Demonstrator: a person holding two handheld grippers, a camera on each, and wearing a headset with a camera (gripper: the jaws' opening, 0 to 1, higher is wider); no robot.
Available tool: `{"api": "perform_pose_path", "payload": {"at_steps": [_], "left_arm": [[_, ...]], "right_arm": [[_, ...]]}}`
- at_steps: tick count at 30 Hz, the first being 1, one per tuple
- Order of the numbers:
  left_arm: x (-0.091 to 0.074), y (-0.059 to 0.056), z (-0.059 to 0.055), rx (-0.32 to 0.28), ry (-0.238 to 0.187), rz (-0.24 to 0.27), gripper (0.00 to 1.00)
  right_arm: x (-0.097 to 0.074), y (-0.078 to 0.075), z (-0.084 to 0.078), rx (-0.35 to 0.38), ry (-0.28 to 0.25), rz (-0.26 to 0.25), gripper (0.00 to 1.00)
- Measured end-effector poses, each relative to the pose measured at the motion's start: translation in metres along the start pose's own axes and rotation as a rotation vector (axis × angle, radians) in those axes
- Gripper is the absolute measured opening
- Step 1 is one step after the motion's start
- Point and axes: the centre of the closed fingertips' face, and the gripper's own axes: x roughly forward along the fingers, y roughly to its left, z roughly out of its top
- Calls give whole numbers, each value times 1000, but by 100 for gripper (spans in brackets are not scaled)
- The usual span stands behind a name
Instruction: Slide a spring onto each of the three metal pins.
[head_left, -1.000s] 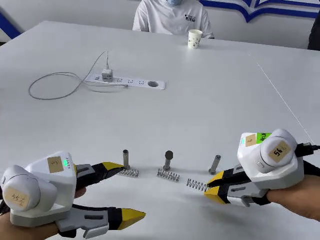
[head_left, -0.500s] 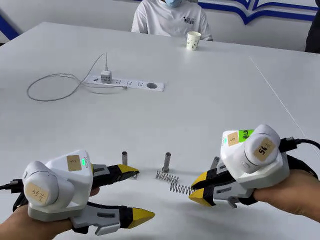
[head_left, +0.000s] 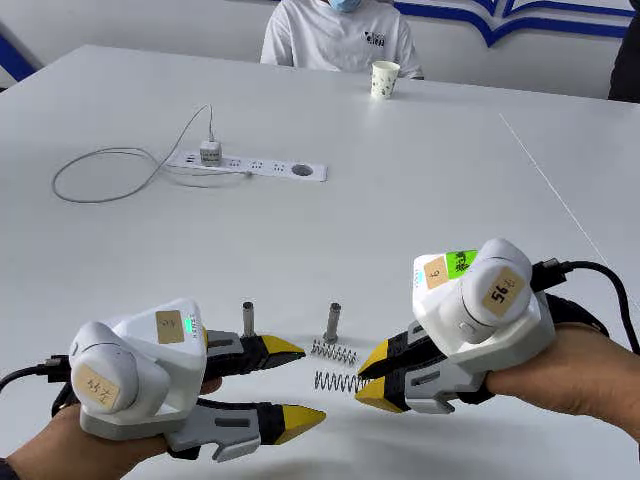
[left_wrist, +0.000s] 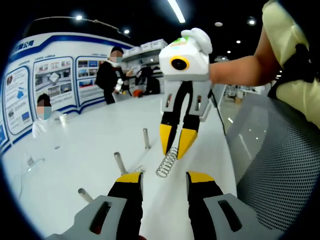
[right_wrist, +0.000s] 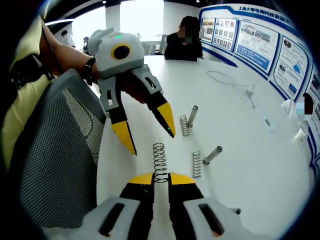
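Note:
Two short metal pins (head_left: 248, 320) (head_left: 332, 322) stand upright on the white table (head_left: 420, 200); the right gripper's body hides where a third stood. My right gripper (head_left: 370, 380) is shut on one end of a spring (head_left: 338, 381), which sticks out to the left, level, in front of the middle pin. In the right gripper view that spring (right_wrist: 159, 160) rises from the closed jaws (right_wrist: 161, 179). A second spring (head_left: 334, 352) lies beside the middle pin, and another spring (right_wrist: 184, 125) lies by the far pin (right_wrist: 192, 116). My left gripper (head_left: 295, 382) is open, its tips just left of the held spring.
A white power strip (head_left: 250, 166) with a plugged charger and a looping cable lies at mid-left. A paper cup (head_left: 383, 79) stands at the far edge, where a person (head_left: 340, 35) sits. A mesh chair (left_wrist: 280, 165) is close behind the grippers.
My right gripper has moved left with the spring, from beside the right pin to in front of the middle pin. My left gripper has moved right toward it, still open.

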Motion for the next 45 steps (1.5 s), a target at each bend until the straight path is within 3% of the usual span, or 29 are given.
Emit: {"api": "perform_pose_path", "payload": {"at_steps": [10, 18, 28, 45], "left_arm": [[3, -7, 0, 25, -1, -34, 20], [4, -8, -2, 46, 4, -41, 14], [4, -9, -1, 58, 1, -45, 12], [5, -13, 0, 78, 3, -61, 11]], "right_arm": [[3, 9, 5, -48, 3, 39, 11], [1, 13, 9, -54, -2, 52, 11], [-11, 15, 23, -37, -33, 57, 12], [-13, 23, 56, -98, -71, 53, 12]]}}
